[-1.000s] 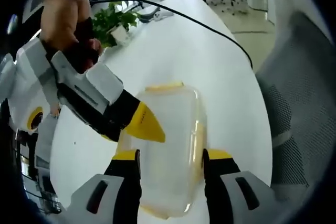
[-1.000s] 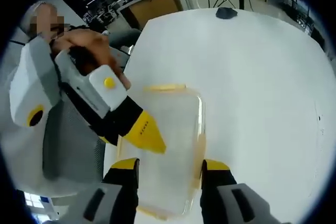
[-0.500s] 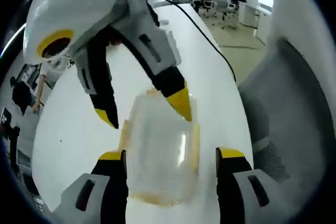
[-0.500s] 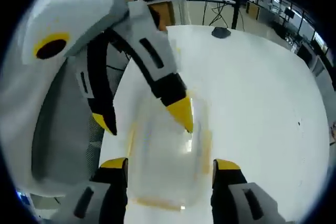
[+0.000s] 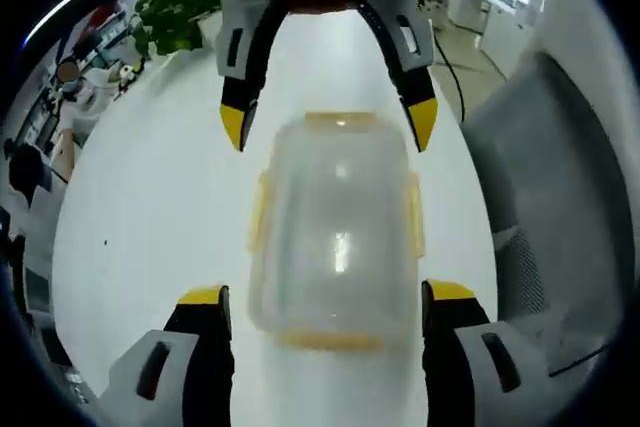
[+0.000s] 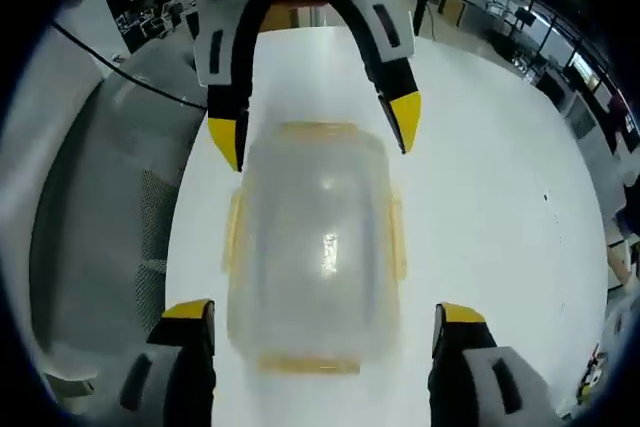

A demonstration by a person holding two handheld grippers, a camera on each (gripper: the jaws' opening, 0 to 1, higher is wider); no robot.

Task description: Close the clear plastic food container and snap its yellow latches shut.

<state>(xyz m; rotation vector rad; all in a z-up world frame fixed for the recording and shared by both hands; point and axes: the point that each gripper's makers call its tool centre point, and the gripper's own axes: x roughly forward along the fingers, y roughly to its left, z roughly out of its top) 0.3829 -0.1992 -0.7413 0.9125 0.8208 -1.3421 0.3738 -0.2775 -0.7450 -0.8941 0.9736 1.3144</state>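
Left gripper: jaws spread wide, yellow-tipped fingers standing clear on either side of the near end of the container, holding nothing. Right gripper: jaws likewise spread wide and holding nothing, its fingertips flanking the end of the container nearest to it, no contact seen.

The two grippers face each other across the container. In the left gripper view the right gripper comes in from the top, its yellow tips just beside the far corners of the container. In the right gripper view the left gripper does the same at the opposite end.

Clear plastic food container, also: rectangular with rounded corners, lid lying on top, resting flat on the white table. Its long axis runs from one gripper to the other, one short end toward each. Yellow latches show along both long sides and at both short ends; whether they are snapped down cannot be told.

Beyond the container, in the left gripper view: a grey mesh chair just off the table edge on one side, a green plant well off past the far end, and a black cable at the far edge. In the right gripper view the chair lies on the opposite side of the container.
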